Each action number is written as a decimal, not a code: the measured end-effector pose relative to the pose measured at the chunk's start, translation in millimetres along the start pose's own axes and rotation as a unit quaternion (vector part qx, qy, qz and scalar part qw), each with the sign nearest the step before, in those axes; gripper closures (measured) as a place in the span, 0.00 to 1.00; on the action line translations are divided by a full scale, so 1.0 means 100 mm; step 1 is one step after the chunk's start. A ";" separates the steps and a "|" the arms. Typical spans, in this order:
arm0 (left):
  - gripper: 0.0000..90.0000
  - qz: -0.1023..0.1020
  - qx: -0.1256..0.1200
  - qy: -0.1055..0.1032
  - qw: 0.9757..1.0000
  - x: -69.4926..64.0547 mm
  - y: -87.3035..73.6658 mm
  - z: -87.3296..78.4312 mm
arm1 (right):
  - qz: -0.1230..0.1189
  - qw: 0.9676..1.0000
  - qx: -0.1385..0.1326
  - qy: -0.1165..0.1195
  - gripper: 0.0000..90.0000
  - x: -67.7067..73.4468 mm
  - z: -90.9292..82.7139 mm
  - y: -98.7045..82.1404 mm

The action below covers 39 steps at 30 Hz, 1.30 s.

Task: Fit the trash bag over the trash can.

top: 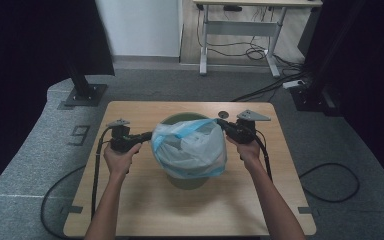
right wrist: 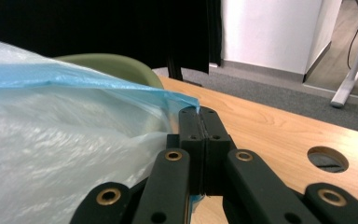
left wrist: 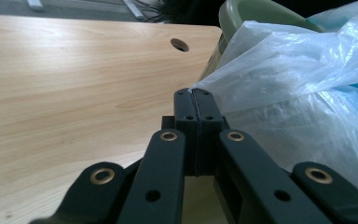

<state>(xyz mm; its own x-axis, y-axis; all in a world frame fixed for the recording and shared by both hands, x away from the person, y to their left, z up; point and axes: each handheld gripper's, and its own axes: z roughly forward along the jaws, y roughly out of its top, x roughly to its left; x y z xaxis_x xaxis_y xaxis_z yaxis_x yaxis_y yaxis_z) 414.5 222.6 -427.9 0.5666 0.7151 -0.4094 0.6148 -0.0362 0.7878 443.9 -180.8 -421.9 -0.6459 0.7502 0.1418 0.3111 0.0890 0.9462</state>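
A thin translucent plastic bag with a blue rim is stretched over a green round bin in the middle of the wooden table. My left gripper is shut on the bag's left edge; in the left gripper view the jaws pinch a corner of the bag beside the bin. My right gripper is shut on the bag's blue rim at the right. In the right gripper view its jaws clamp the blue edge of the bag, with the bin's rim behind.
A round cable hole lies in the table behind the bin, close to the right gripper. Cables trail off both table sides onto grey carpet. A black stand base is at the far left, a white desk frame at the back.
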 end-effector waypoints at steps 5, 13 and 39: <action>1.00 -0.007 0.004 -0.003 1.000 0.03 -0.01 0.08 | 0.020 0.999 0.025 -0.004 0.98 -0.05 0.12 -0.07; 1.00 -0.016 0.014 -0.008 1.000 0.08 -0.02 0.17 | 0.049 0.998 0.037 0.010 0.98 -0.09 0.25 -0.15; 1.00 -0.069 0.040 -0.030 0.996 0.16 -0.02 0.38 | 0.064 0.994 0.090 -0.017 0.99 -0.04 0.32 -0.18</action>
<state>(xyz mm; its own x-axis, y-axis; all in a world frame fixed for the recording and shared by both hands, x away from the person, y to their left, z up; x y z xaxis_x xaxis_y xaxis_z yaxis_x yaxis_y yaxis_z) 443.5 207.5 -453.8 0.5032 0.6744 -0.5403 0.7301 0.0027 0.6834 462.9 -164.6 -448.5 -0.5696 0.7847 0.2445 0.5102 0.1044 0.8537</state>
